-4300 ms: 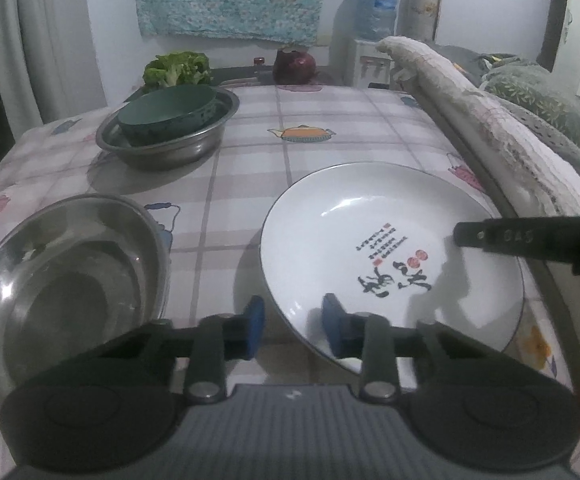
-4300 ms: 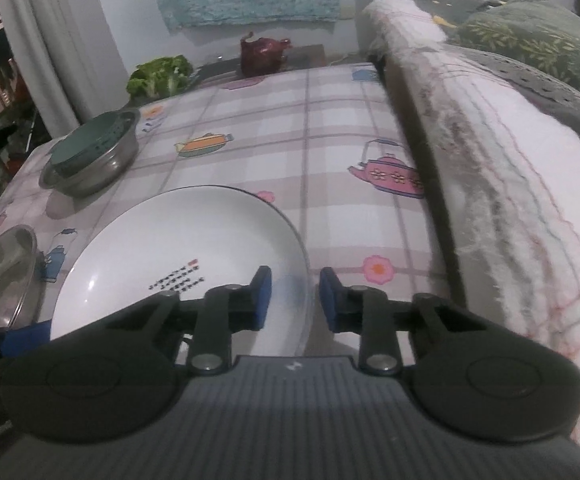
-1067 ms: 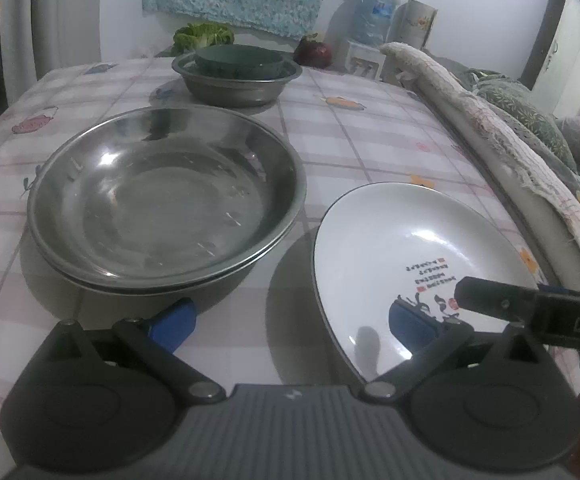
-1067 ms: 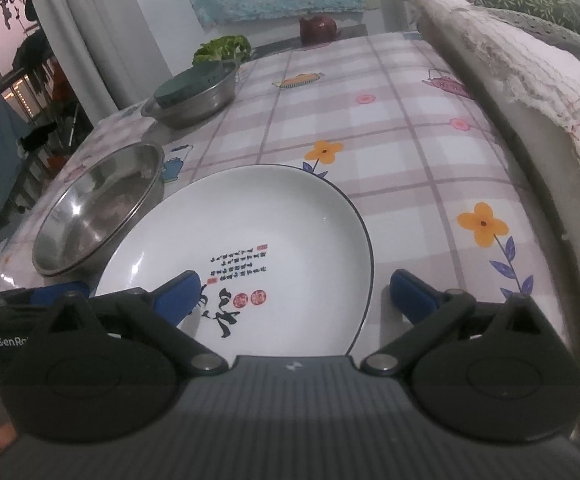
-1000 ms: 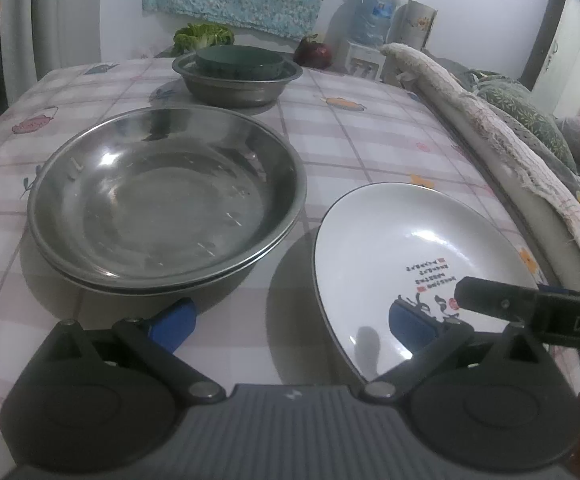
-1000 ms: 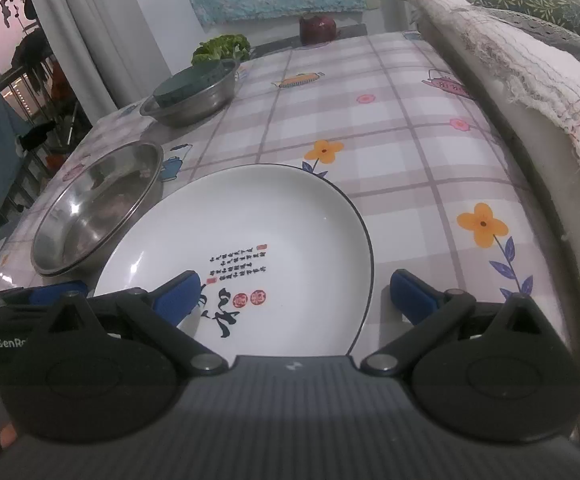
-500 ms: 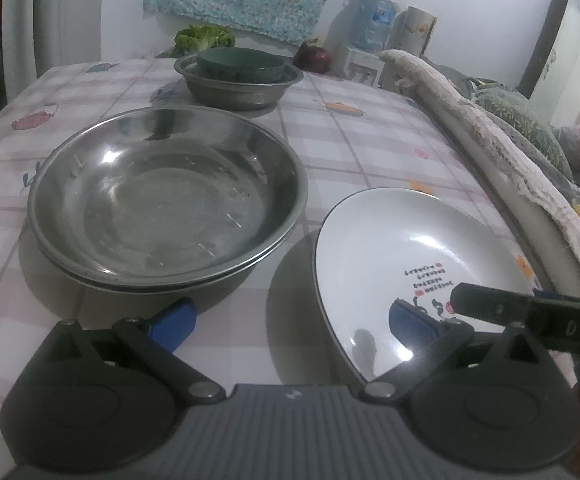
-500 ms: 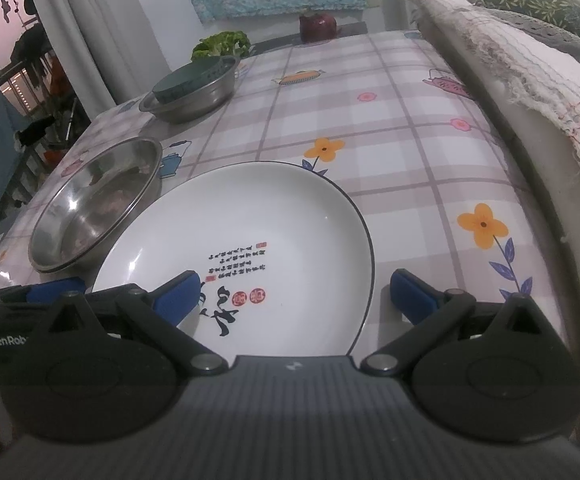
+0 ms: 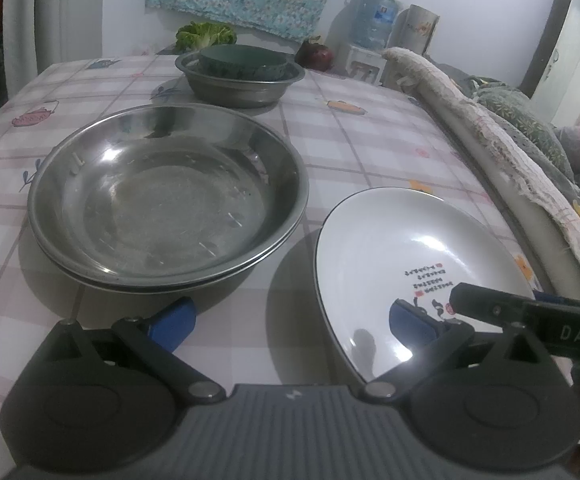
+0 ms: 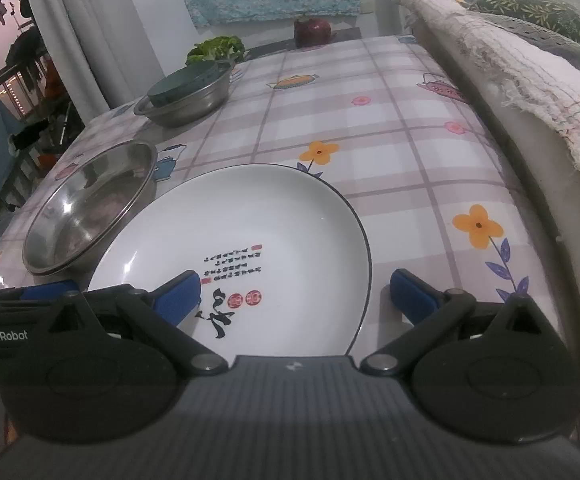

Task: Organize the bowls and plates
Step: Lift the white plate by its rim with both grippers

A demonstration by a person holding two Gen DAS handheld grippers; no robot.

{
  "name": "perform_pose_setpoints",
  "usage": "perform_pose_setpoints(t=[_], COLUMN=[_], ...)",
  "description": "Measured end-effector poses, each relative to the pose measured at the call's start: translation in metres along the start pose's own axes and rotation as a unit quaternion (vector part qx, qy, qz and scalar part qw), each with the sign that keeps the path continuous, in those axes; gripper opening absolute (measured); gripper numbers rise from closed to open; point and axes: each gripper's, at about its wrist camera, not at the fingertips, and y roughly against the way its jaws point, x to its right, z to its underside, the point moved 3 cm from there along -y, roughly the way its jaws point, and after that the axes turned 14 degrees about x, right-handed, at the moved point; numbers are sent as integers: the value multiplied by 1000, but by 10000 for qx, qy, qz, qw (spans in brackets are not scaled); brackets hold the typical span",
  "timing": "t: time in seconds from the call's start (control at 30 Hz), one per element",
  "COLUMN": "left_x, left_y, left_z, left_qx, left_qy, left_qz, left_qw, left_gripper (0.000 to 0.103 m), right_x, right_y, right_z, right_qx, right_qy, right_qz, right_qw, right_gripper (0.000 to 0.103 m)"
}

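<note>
The white plate (image 10: 274,236) lies flat on the counter (image 10: 389,120), on its checked cloth, at the near edge. Black and red lettering is printed inside it; the small characters are too fine to read. From the right wrist view its nearest rim is hidden behind the gripper body.

The right gripper (image 10: 295,294) has its fingers spread wide. The blue left pad (image 10: 178,300) sits over the plate's inner face and the right pad lies outside the rim at about 4 o'clock. Whether either pad touches the plate I cannot tell.

The left gripper (image 9: 291,318) is spread wide too. One blue pad (image 9: 174,320) is over bare cloth just below the steel dish (image 9: 166,196); the other overlaps the plate's near side. The right gripper's dark finger crosses that corner and covers part of the lettering.

The steel dish sits at the plate's 9 o'clock, just beside it. A second rim shows under its edge, so it may be two stacked; I cannot be sure. At 12 o'clock, well apart, a steel basin (image 9: 240,82) holds a dark green bowl (image 9: 244,60), whose lower part is hidden by the basin wall. Behind are leafy greens (image 9: 206,34) and a dark red teapot (image 10: 312,31), partly cut off by the basin in the left view.
</note>
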Motion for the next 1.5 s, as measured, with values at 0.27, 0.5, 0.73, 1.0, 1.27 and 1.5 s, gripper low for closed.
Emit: perform_pose_setpoints(t=[0.27, 0.5, 0.73, 1.0, 1.27, 1.5], left_x=[2, 2, 2, -3, -2, -4], left_y=[0, 2, 1, 2, 3, 13], left_z=[3, 5, 3, 1, 3, 3], left_qx=[13, 74, -25, -16, 68, 266], left_qy=[-150, -270, -304, -48, -78, 22], left_qz=[-66, 10, 18, 67, 59, 499], left_qw=[9999, 9996, 9995, 10000, 9999, 9984], left_gripper=[103, 103, 103, 103, 103, 96], right_x=[-2, -4, -9, -2, 9, 16], right_y=[-1, 0, -1, 2, 4, 17], right_z=[0, 3, 4, 2, -2, -2], right_qx=[-27, 41, 9, 78, 157, 340], right_qy=[98, 226, 406, 194, -230, -183], right_qz=[40, 62, 162, 21, -175, -197], right_qw=[9999, 9997, 9990, 9998, 9995, 9991], right_gripper=[102, 102, 102, 102, 102, 92])
